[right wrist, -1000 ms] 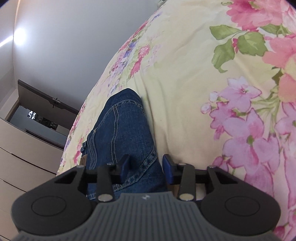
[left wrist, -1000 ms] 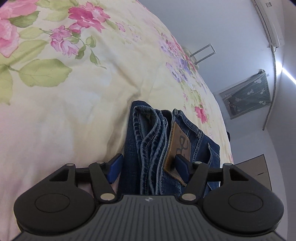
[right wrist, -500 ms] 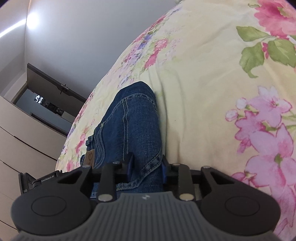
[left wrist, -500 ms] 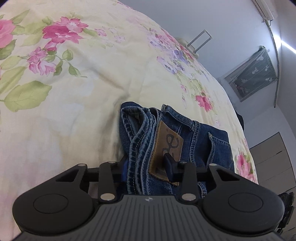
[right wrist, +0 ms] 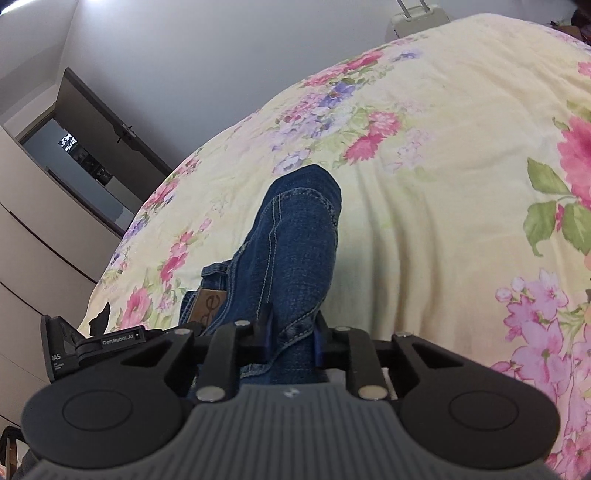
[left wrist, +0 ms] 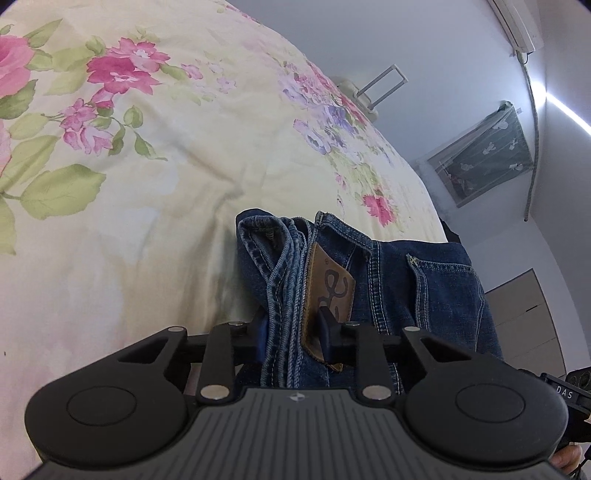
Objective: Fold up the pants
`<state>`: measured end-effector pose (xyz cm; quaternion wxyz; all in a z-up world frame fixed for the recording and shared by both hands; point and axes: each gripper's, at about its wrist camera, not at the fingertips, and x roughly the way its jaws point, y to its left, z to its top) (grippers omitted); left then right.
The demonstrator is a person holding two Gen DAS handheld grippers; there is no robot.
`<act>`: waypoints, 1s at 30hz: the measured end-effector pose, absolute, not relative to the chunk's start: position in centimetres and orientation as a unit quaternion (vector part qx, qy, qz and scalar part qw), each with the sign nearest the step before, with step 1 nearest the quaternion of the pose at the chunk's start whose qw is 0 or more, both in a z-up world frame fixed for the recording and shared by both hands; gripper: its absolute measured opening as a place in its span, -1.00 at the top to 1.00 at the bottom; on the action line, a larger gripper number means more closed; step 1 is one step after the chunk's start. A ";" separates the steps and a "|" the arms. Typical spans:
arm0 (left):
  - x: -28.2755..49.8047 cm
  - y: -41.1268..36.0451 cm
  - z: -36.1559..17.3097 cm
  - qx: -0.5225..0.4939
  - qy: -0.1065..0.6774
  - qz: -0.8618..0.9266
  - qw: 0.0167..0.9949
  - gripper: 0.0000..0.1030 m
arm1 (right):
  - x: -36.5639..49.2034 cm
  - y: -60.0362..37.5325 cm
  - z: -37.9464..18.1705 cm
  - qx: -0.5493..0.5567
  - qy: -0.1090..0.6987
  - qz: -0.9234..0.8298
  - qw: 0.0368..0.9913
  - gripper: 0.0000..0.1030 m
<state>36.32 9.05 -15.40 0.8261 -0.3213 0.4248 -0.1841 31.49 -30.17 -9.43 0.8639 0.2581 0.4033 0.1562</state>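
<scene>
Folded blue jeans (left wrist: 388,280) are lying on a floral bedspread (left wrist: 147,184), sitting at about 5 o'clock of the bed surface in the left wrist view, denim stacked in several layers.

Left gripper (left wrist: 293,332) is closing on the waistband end; its jaws are pinching the bunched layers, with the right-side pad pressing on the brown leather patch (left wrist: 327,295). Back pocket stitching is showing at 3 o'clock of the patch.

Right gripper (right wrist: 291,332) is also closing, its jaws clamping a fold of denim with a stitched seam edge; fabric is filling the gap between the blue pads. From that grip the jeans are running up toward 12 o'clock, ending in a rounded fold against the bedspread.

In the right wrist view the left gripper's body (right wrist: 92,343) is sitting at 9 o'clock, just beside the leather patch.

Grey wall (right wrist: 221,55) is behind the bed at 12 o'clock, a dark doorway (right wrist: 85,155) at 10 o'clock. In the left view, a wall-mounted air conditioner (left wrist: 517,26) is at 1 o'clock and a window (left wrist: 487,155) at 2 o'clock.
</scene>
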 end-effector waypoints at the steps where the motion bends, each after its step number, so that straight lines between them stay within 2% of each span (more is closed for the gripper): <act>1: 36.0 9.4 -15.2 -0.328 0.423 -0.186 0.824 0.43 | 31.2 -29.9 -8.7 0.257 0.402 0.157 0.865 0.71; 14: 29.1 18.4 -8.2 -0.340 0.387 -0.182 0.838 0.44 | 25.0 -22.2 -0.9 0.245 0.389 0.201 0.865 0.71; 25: 25.7 28.7 0.0 -0.279 0.378 -0.131 0.873 0.48 | 22.7 -11.8 0.1 0.311 0.373 0.288 0.825 0.71; 30: 26.7 31.2 1.0 -0.261 0.388 -0.120 0.876 0.48 | 22.5 -8.1 -0.9 0.353 0.362 0.314 0.804 0.71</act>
